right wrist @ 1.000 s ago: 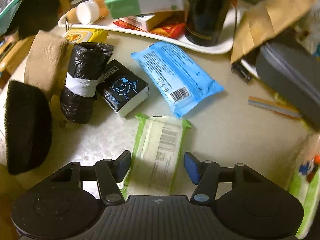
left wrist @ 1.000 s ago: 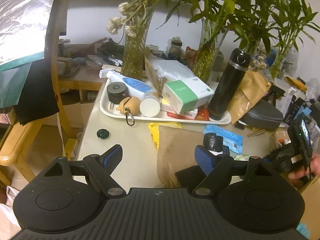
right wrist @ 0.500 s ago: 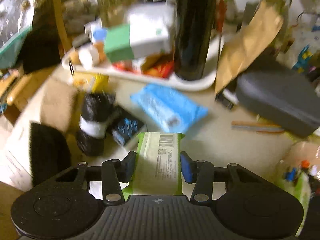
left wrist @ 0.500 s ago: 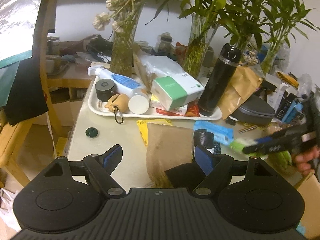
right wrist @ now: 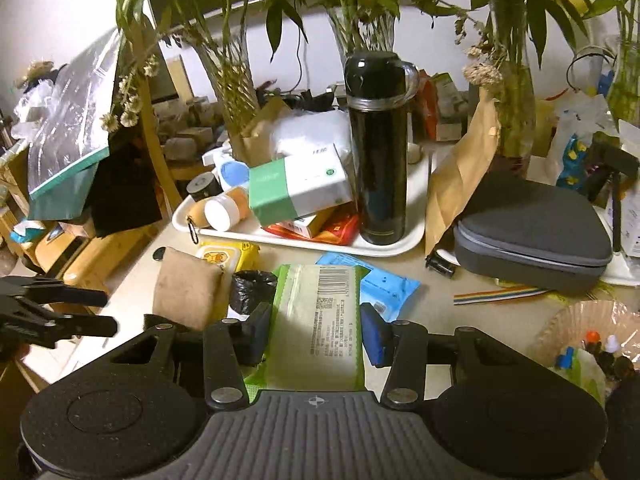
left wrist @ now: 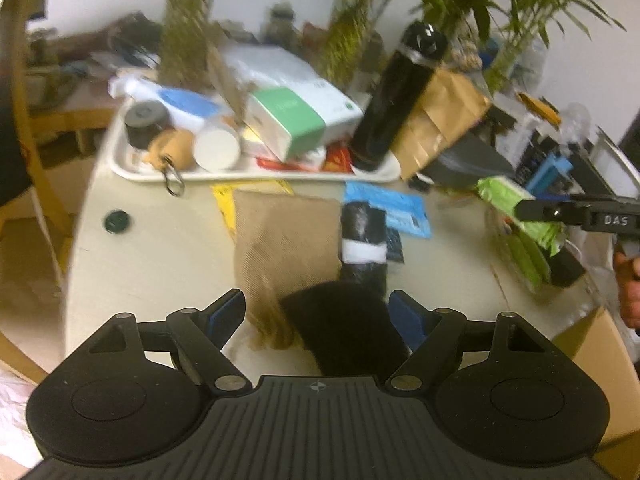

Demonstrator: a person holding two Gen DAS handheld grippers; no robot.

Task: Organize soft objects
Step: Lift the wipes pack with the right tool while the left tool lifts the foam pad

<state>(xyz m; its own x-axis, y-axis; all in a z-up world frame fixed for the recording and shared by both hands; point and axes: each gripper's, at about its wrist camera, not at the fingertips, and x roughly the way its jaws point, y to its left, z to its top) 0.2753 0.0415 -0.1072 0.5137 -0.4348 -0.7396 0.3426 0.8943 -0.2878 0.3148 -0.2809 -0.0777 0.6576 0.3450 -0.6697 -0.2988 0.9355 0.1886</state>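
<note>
Above the table [right wrist: 472,316], right fingers [right wrist: 374,338] grasp one green wipes pack [right wrist: 320,320]; left fingers [left wrist: 224,312] spread.

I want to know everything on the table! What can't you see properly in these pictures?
- Black soft thing, left wrist view: the gripper body cuts off its near end.
- Green packet, right wrist view: print too small to read.
- Blue packet, right wrist view: mostly behind the green packet.

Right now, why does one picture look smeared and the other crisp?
Left wrist view: motion blur smears the white tray and plants. Right wrist view: sharp, the barcode on the green wipes pack is readable; fisheye bends both edges.
</note>
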